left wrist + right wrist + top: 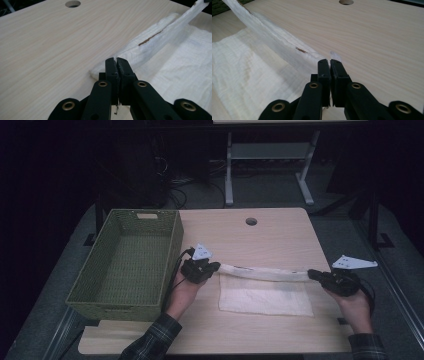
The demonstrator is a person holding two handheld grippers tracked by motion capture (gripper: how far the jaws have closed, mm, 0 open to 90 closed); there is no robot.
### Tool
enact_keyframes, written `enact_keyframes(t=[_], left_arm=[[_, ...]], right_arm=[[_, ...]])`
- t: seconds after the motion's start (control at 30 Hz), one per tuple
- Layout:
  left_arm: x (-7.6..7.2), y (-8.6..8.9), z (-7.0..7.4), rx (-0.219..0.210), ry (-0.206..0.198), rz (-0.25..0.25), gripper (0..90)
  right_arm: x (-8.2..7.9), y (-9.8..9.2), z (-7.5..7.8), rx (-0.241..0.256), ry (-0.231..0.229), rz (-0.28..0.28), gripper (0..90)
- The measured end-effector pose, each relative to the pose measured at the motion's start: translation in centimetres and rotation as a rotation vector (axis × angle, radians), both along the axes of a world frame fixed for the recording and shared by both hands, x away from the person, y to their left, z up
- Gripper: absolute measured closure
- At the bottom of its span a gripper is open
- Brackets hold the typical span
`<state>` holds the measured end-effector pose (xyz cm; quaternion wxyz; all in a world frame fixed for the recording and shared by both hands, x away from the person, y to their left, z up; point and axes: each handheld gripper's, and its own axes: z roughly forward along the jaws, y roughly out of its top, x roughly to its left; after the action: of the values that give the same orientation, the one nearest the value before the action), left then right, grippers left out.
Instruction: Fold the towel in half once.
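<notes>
While the green basket is sitting empty at far left, the left gripper and right gripper are each pinching a far corner of the white cloth, jaws closed; folding is appearing half done, stowing remaining.

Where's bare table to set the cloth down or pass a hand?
Free: the far strip of the table between the round hole and the stretched white cloth; the near edge below the cloth, between the forearms. Crowded: the middle, where left gripper and right gripper pinch the cloth's far edge; the green basket borders the left.
</notes>
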<state>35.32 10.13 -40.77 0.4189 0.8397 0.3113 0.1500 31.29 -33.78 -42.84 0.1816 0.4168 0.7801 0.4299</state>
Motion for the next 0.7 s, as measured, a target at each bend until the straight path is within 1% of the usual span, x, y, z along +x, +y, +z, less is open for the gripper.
enact_keyframes(t=[0.07, 0.3, 0.37, 0.4, 0.47, 0.53, 0.6, 0.63, 0.7], left_arm=[[-0.4, 0.0, -0.2, -0.009, 0.014, -0.003, 88.0], [-2.2, -0.1, -0.4, 0.011, 0.012, -0.044, 88.0], [-2.6, -0.1, -0.5, 0.014, 0.014, -0.053, 88.0], [-2.6, -0.1, -0.5, 0.014, 0.014, -0.053, 88.0], [-3.1, -0.1, -1.0, 0.032, 0.023, -0.063, 88.0], [-3.3, -0.2, -1.5, 0.047, 0.040, -0.071, 88.0], [-3.6, -0.4, -1.9, 0.062, 0.049, -0.081, 88.0], [-3.7, -0.4, -2.0, 0.059, 0.055, -0.085, 88.0], [-4.1, -0.4, -2.1, 0.067, 0.062, -0.095, 88.0]], right_arm=[[-0.6, 0.1, -0.3, -0.006, 0.011, 0.002, 86.8], [-2.7, -0.3, -0.4, -0.017, 0.010, 0.016, 86.8], [-3.4, -0.5, -0.4, -0.014, 0.012, 0.017, 86.8], [-3.4, -0.5, -0.4, -0.014, 0.012, 0.017, 86.8], [-4.1, -0.6, -0.6, -0.012, 0.012, 0.022, 86.7], [-4.3, -0.5, -0.8, -0.024, 0.019, 0.029, 86.5], [-4.5, -0.4, -1.1, -0.037, 0.031, 0.035, 86.4], [-4.7, -0.4, -1.2, -0.039, 0.034, 0.035, 86.4], [-5.0, -0.5, -1.3, -0.037, 0.036, 0.038, 86.4]])
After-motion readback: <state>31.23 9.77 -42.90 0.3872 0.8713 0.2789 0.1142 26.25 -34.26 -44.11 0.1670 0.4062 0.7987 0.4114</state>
